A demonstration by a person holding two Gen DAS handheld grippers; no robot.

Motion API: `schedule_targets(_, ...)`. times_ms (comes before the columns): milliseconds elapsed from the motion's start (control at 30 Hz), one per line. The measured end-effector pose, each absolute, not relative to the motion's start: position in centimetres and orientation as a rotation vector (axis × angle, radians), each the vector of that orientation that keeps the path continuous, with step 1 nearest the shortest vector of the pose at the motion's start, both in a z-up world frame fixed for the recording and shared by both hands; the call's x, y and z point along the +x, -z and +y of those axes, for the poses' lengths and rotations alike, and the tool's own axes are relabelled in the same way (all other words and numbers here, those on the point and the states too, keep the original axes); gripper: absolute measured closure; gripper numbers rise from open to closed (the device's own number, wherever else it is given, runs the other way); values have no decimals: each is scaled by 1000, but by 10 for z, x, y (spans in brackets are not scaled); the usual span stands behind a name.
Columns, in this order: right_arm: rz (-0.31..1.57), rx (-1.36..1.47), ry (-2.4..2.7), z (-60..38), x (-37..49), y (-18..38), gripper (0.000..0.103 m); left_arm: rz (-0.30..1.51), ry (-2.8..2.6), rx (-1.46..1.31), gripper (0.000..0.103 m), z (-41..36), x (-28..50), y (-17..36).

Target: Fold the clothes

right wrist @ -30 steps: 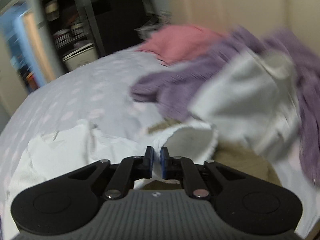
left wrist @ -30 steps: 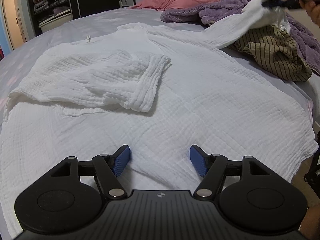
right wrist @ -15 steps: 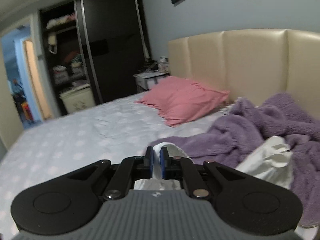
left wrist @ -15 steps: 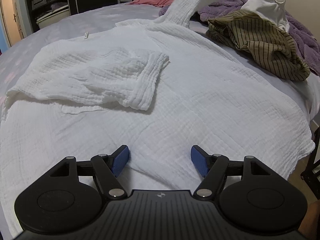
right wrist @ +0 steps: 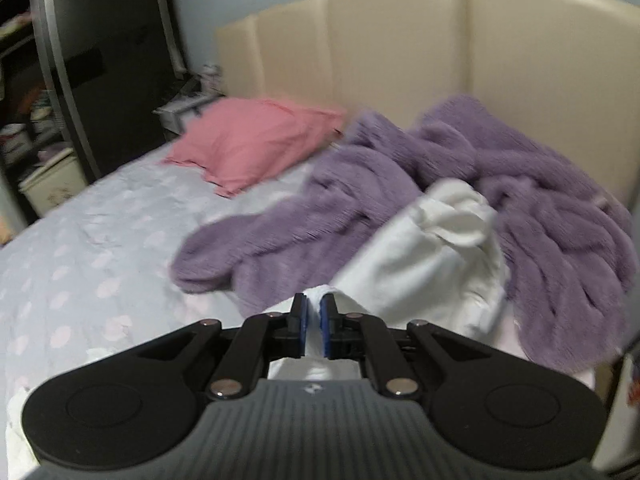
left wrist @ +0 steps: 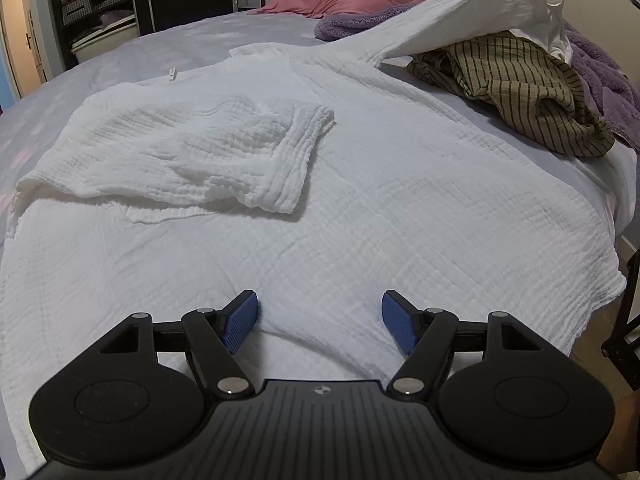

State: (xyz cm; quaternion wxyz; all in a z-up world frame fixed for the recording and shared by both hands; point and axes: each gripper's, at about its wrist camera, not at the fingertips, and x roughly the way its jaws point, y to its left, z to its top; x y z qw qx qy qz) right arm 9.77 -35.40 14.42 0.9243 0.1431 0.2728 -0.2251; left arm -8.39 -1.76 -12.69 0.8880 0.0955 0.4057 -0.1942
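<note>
- A white crinkled garment point(left wrist: 360, 208) lay spread across the bed point(left wrist: 120, 64), one sleeve point(left wrist: 224, 160) folded over its chest at 10 o'clock.
- At 2 o'clock a striped olive garment point(left wrist: 520, 92), a purple fleece blanket point(right wrist: 540, 216) and a smooth white garment point(right wrist: 432, 264) crowded the raised far sleeve point(left wrist: 460, 12); a pink pillow point(right wrist: 256, 140) sat at 12 o'clock.
- The left gripper point(left wrist: 319, 322) hung spread wide over the hem, touching nothing.
- The right gripper point(right wrist: 314, 326) was pressed together, pinching white cloth; the right view was blurred, and the sleeve's end ran out of frame in the left view.
- Half a second before, the sleeve rose steeply at 12 o'clock; now it stretched lower toward 1 o'clock, over the striped pile.
</note>
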Motion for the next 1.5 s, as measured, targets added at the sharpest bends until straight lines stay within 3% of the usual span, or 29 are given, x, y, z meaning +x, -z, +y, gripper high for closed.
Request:
schedule_targets(400,393,-327,-188,-160,80,-148,94,869,439,143,34,-4,-77,120)
schedule_targets(767,473,-1090,-790,-18,4,-19,93,851,354,15,36,51,-63,106)
schedule_targets(800,496,-1131,-811,-14,0,-7,90,849,346,3,36,56,-61,105)
schedule_targets(867,538,-1195,-823,-12,-7,15,62,845,326,-22,36,65,-59,104)
schedule_targets(1033,695,-1025,-851,-37,3,18,63,828,281,-79,36,82,-53,102)
schedule_targets(1300,860,-413,-498,-112,63,-1,60,656,271,-158,37,98,-41,74)
schedule_targets(1500,858,-227,-390,-138,76,13,60,634,352,-286,37,110,-2,65)
